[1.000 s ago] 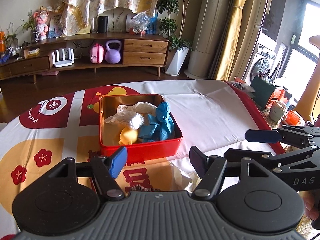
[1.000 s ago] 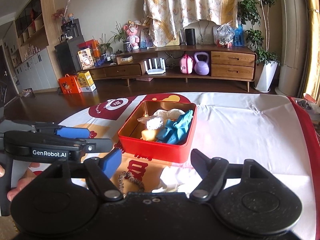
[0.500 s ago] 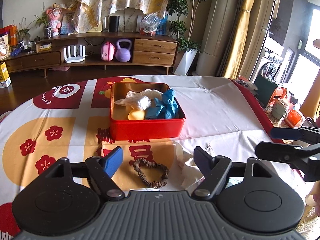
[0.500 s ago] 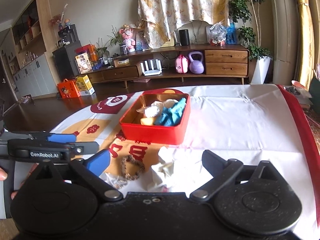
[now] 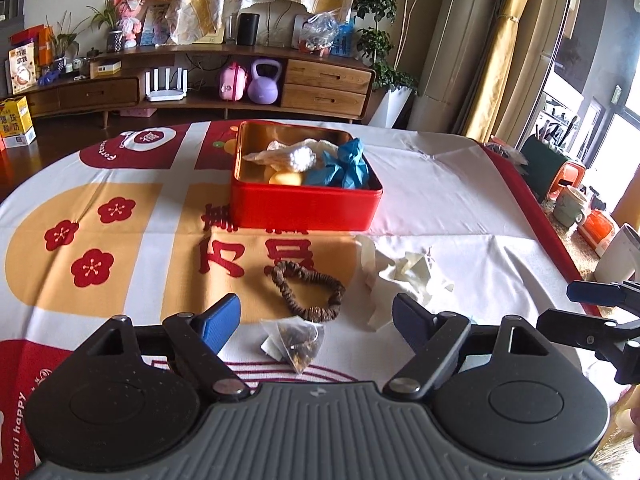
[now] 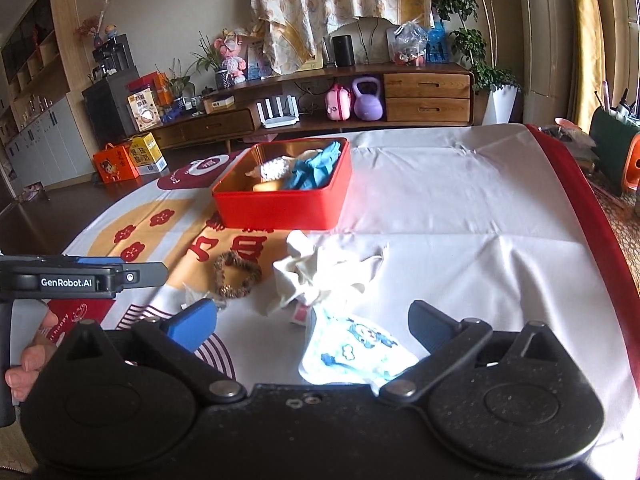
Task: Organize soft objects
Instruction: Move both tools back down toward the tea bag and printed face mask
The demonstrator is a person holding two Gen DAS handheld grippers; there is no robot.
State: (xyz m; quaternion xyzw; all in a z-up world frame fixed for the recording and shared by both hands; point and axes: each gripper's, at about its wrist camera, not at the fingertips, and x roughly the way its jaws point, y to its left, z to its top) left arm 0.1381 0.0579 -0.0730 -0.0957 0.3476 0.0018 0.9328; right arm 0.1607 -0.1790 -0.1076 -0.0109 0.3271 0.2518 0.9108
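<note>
Red tin (image 5: 306,208), part filled; loose soft items on tablecloth (image 5: 460,200).
I hold left gripper (image 5: 316,314) and right gripper (image 6: 312,322) spread apart, empty, above brown scrunchie (image 5: 308,292) and white cloth (image 6: 320,276).

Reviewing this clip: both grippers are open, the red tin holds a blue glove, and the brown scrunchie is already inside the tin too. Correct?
Not quite. The brown fabric scrunchie is not in the red metal tin; the left wrist view shows it lying on the printed tablecloth in front of the tin. The crumpled blue glove is inside, and the left gripper and right gripper are open.
</note>
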